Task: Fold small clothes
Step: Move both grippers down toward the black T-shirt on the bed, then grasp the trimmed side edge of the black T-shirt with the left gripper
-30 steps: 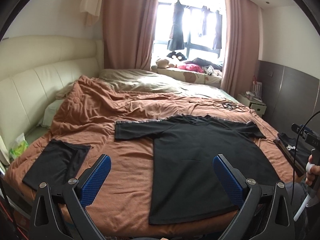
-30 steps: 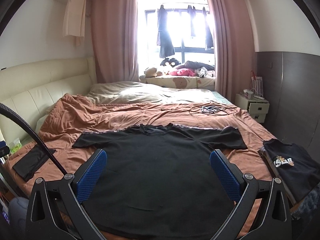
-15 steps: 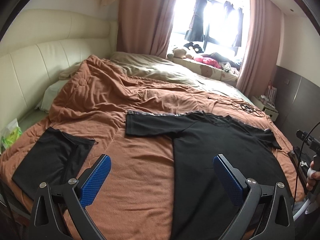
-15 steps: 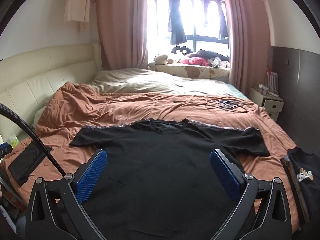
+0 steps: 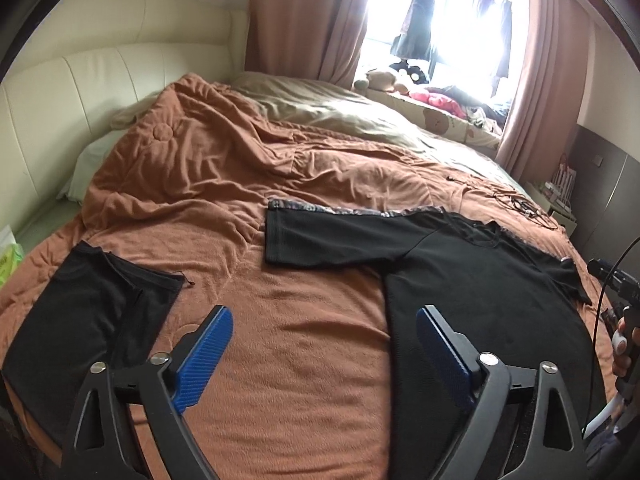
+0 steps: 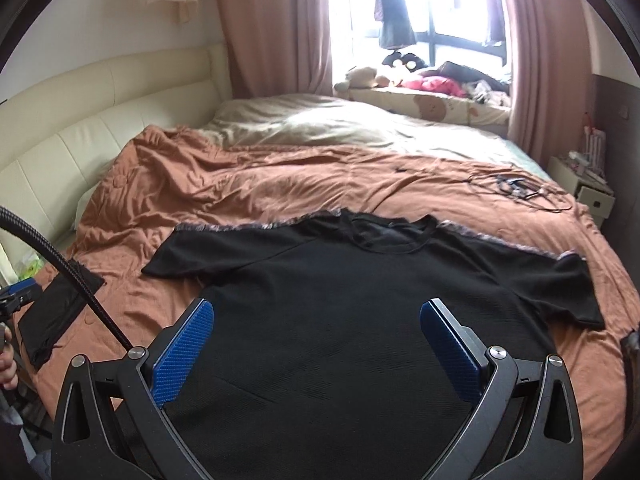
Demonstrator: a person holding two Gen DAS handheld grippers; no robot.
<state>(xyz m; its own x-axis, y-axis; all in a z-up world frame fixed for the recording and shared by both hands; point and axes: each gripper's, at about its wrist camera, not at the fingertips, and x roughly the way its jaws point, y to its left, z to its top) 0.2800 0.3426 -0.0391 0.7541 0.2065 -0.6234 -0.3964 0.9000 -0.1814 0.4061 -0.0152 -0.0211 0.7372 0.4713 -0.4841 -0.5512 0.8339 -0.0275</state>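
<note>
One bed fills the room, its cream padded headboard along the left. Over it lie two covers: a rumpled rust quilt near the camera and a pale beige sheet toward the window. Two pink curtains frame that window, with dark clothes hanging in the glare and soft toys on the ledge. A small white nightstand stands at the right wall.

One black T-shirt lies spread flat on the quilt, collar toward the window, both sleeves out to the sides. A second dark garment, the folded piece, rests on the quilt well to the left of the shirt, near the bed's edge. At the far right edge of the right view a dark sliver may be a third garment; it is too cut off to tell. A tangle of cable lies on the quilt beyond the shirt.

Two tools are up. The left tool hangs over bare quilt at the shirt's left edge, tilted downward; its jaws have just been narrowing a little, yet stand wide with nothing between them. The right tool hovers over the shirt's body, jaws spread and gripping nothing. A hand holds the right handle.
</note>
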